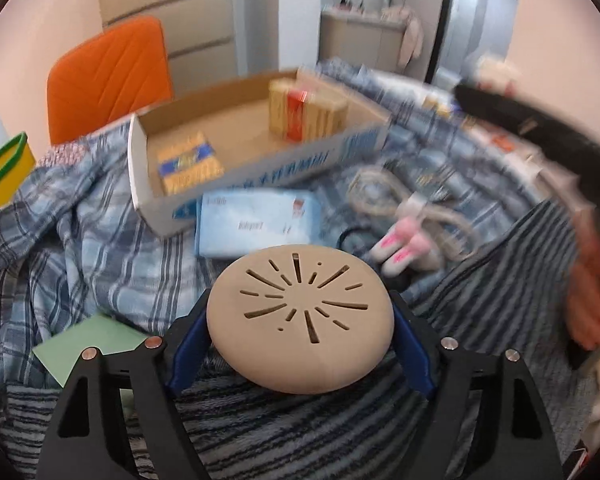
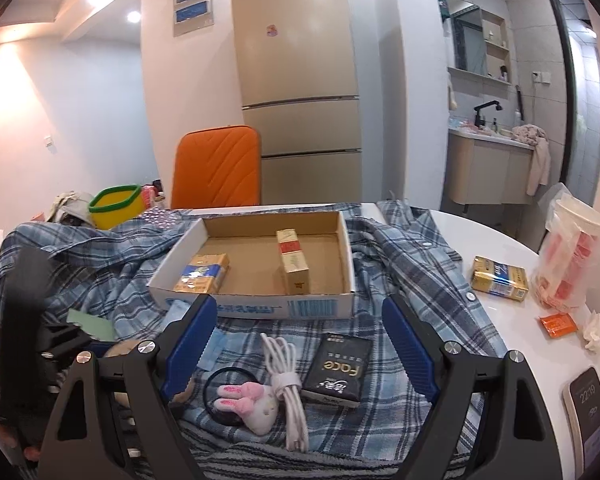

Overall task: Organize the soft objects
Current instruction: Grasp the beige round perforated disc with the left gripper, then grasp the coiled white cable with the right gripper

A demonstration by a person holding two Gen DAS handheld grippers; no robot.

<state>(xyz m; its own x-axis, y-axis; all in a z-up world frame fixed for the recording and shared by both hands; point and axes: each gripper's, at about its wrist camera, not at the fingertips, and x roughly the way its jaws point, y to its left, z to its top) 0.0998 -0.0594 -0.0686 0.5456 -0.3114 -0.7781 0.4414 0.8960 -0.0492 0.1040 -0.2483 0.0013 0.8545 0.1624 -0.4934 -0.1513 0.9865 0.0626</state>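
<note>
- between the blue pads of the left gripper (image 1: 300, 320), a round tan bun-shaped squishy (image 1: 300, 316) with dark cuts on its top is pinched from both sides; it hangs above a grey striped cloth (image 1: 500, 280).
- behind the squishy, on a blue plaid shirt (image 1: 80, 248), lies a light blue flat packet (image 1: 256, 224), just in front of an open cardboard tray (image 1: 252, 148).
- in the tray stand a tan and red box (image 1: 300, 114) near the back and a yellow and blue pack (image 1: 190, 166) at the left end.
- right of the squishy lie a small plush rabbit with pink ears (image 1: 404, 248) on a black hair tie and a coiled white cable (image 1: 384, 196); this part of the left view is blurred.
- a green paper sheet (image 1: 88, 344) lies at the left, and an orange chair back (image 1: 108, 76) stands behind the table.
- the right gripper (image 2: 300, 344) has its fingers spread wide and holds nothing; it hovers over the plaid shirt.
- between its fingers in the right view are the rabbit, the cable and a black "face" pack (image 2: 336, 368), the pack just beside the cable.
- on the white table (image 2: 500, 312) at the right lie another yellow pack (image 2: 500, 278), a small orange packet (image 2: 558, 325), a crumpled tissue (image 2: 596, 330) and a phone (image 2: 590, 412).
- a yellow cup with green rim (image 2: 118, 206) stands at the far left.
</note>
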